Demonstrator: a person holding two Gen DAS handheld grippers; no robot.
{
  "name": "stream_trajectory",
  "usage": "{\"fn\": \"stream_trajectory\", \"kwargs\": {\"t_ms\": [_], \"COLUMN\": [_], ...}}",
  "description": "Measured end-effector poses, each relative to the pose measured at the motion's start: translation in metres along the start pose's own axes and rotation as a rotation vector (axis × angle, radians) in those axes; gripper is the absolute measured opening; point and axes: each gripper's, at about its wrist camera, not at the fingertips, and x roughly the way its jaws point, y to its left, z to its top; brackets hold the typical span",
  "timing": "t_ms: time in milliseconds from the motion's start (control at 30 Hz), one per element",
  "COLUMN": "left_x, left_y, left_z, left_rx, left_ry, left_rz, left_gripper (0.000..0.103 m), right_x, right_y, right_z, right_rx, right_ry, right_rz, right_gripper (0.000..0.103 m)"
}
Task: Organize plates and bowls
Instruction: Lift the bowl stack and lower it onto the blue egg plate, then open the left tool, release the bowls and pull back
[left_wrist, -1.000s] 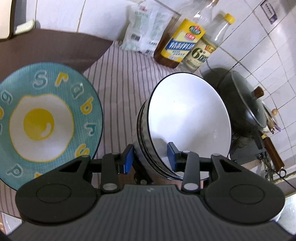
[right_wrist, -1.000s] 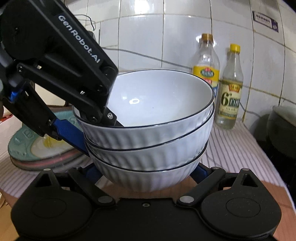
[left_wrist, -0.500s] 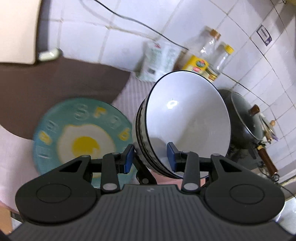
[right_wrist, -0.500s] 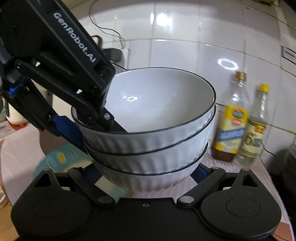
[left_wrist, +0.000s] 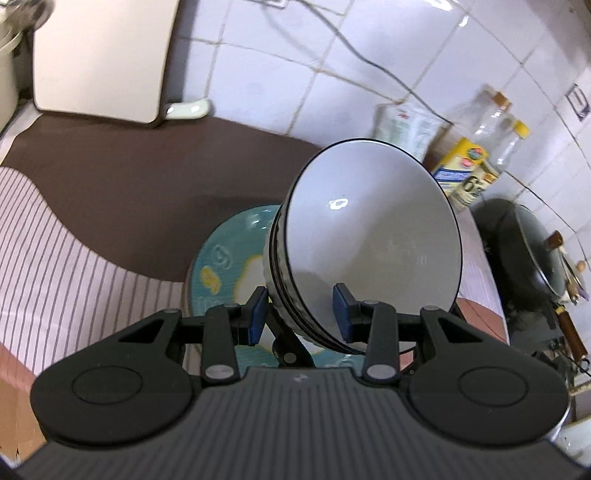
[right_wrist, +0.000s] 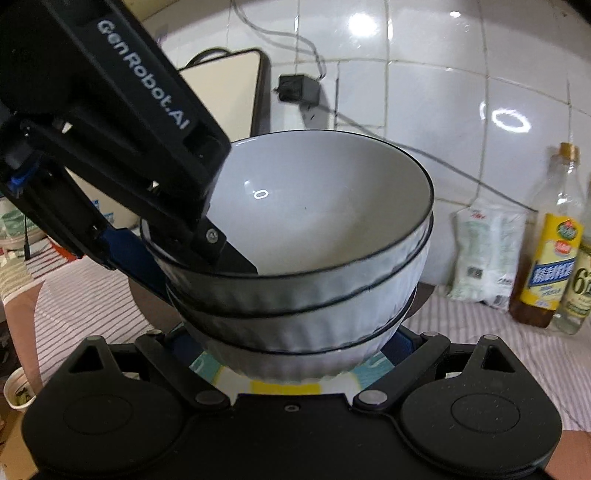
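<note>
the stack of three white ribbed bowls with black rims (left_wrist: 373, 236), empty inside, has been carried from beside the teal fried-egg plate (left_wrist: 225, 266) to above it. its rim is clamped by the left tool (left_wrist: 300, 317), its base gripped by the right tool (right_wrist: 295, 350).

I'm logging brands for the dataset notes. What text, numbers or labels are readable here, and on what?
"GenRobot.AI": white letters on the left gripper housing.
"6": large digit on the pale bottle's label; the rest is too blurred.
Yellow-label oil bottle: Chinese characters on a blue band, not clearly readable.
White packet: print too small.
Teal plate: raised letters, blurred.
</note>
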Motion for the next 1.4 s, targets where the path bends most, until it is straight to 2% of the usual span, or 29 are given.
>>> {"fn": "stream_trajectory", "kwargs": {"t_ms": [367, 733, 967, 1033, 1200, 1300, 1400], "left_x": [0.026, 0.039, 0.039, 0.037, 0.028, 0.021, 0.012], "left_y": [0.015, 0.019, 0.017, 0.018, 0.014, 0.010, 0.005], "left_z": [-0.011, -0.010, -0.012, -0.010, -0.012, -0.013, -0.014], "left_rx": [-0.024, -0.013, -0.003, -0.021, -0.013, 0.017, 0.036], "left_ry": [0.059, 0.099, 0.087, 0.087, 0.058, 0.031, 0.016], "left_rz": [0.017, 0.016, 0.024, 0.025, 0.033, 0.056, 0.066], "left_gripper": [0.036, 0.036, 0.036, 0.036, 0.035, 0.039, 0.041], "right_x": [0.020, 0.037, 0.042, 0.030, 0.026, 0.022, 0.013], "right_y": [0.007, 0.003, -0.001, 0.013, 0.019, 0.022, 0.021], "right_z": [-0.018, -0.028, -0.030, -0.029, -0.024, -0.022, -0.019], "right_rx": [-0.004, 0.006, 0.028, 0.026, 0.012, -0.020, 0.000], "right_ry": [0.097, 0.131, 0.130, 0.139, 0.178, 0.202, 0.221], "right_rz": [0.015, -0.002, -0.010, -0.017, -0.047, -0.076, -0.087], "right_gripper": [0.098, 0.098, 0.098, 0.098, 0.098, 0.100, 0.101]}}
